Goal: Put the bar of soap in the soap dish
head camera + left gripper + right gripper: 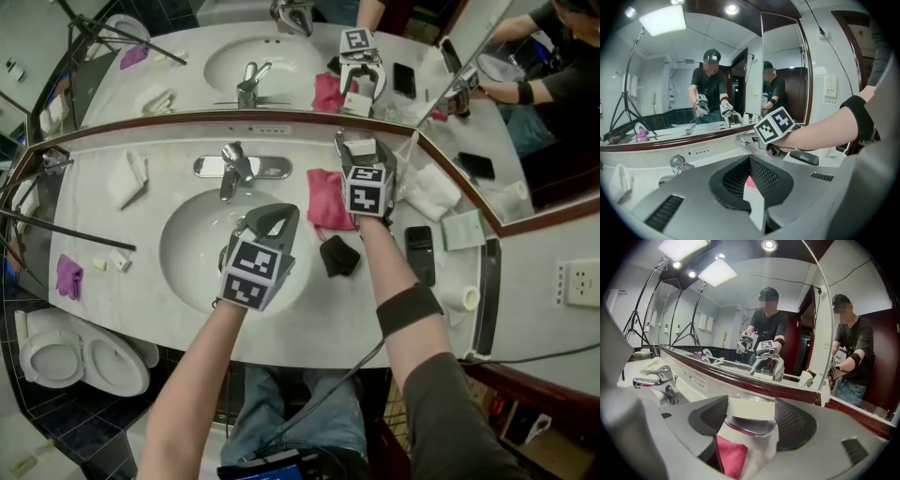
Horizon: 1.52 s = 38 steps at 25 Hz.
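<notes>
Two grippers are showing in the head view: the left gripper [272, 217] is hanging over the basin [187, 246], and the right gripper [361, 148] is standing at the mirror edge. In the left gripper view its jaws are pressing together on nothing. In the right gripper view the jaws are grasping the bar of soap [751, 407] just above the chrome soap dish [749, 426]. If it is let go off-centre, I think it may slide off the rim. Its long axis is lying jaw to jaw, along the mirror.

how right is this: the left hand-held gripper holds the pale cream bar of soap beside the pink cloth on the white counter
Not quite. The right hand-held gripper holds the pale cream bar of soap, as the right gripper view shows; the left hand-held gripper is shut and empty. It is beside the pink cloth on the white counter.
</notes>
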Motion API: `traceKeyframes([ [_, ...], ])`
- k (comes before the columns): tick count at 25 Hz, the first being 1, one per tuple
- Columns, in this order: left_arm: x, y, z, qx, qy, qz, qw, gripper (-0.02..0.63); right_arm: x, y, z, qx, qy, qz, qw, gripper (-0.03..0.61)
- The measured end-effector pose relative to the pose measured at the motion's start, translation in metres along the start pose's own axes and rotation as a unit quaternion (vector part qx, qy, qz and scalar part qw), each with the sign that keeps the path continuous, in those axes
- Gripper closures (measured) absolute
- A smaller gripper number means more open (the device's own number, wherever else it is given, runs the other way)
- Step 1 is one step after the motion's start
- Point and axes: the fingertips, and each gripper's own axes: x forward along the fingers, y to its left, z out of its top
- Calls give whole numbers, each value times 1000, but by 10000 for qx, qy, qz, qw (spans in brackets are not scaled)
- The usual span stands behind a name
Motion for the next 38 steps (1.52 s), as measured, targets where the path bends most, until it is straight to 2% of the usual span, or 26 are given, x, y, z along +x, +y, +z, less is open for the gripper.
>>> traceKeyframes([
  [4, 0, 6, -6, -87, 26, 45, 9999, 613, 6, 1, -17, 103, 260, 60, 9996, 256],
  [8, -3, 7, -7, -99, 51, 62, 9999, 613, 5, 1, -30, 228, 443, 66, 9987, 208],
  [17, -13, 6, 2, -150, 1, 30, 9999, 613, -34, -8, -13, 379, 208, -64, 9990, 218],
  [21, -25, -1, 8, -170, -25, -12, 9999, 613, -72, -12, -10, 487, 166, -2, 9987, 285],
  [25, -42, -11, 13, -180, -69, -111, 9998, 613, -133, -15, -4, 561, 113, -61, 9983, 416],
  [31, -75, -19, 23, -290, -231, -192, 9991, 613, -220, -42, -40, 526, 324, -393, 9973, 557],
  [34, -91, -29, 25, -298, -286, -281, 9988, 613, -262, -53, -60, 752, 494, -581, 9943, 561],
  [38, -102, -56, 27, -50, -321, -533, 9981, 613, -312, -68, -82, 941, 618, -805, 9904, 561],
])
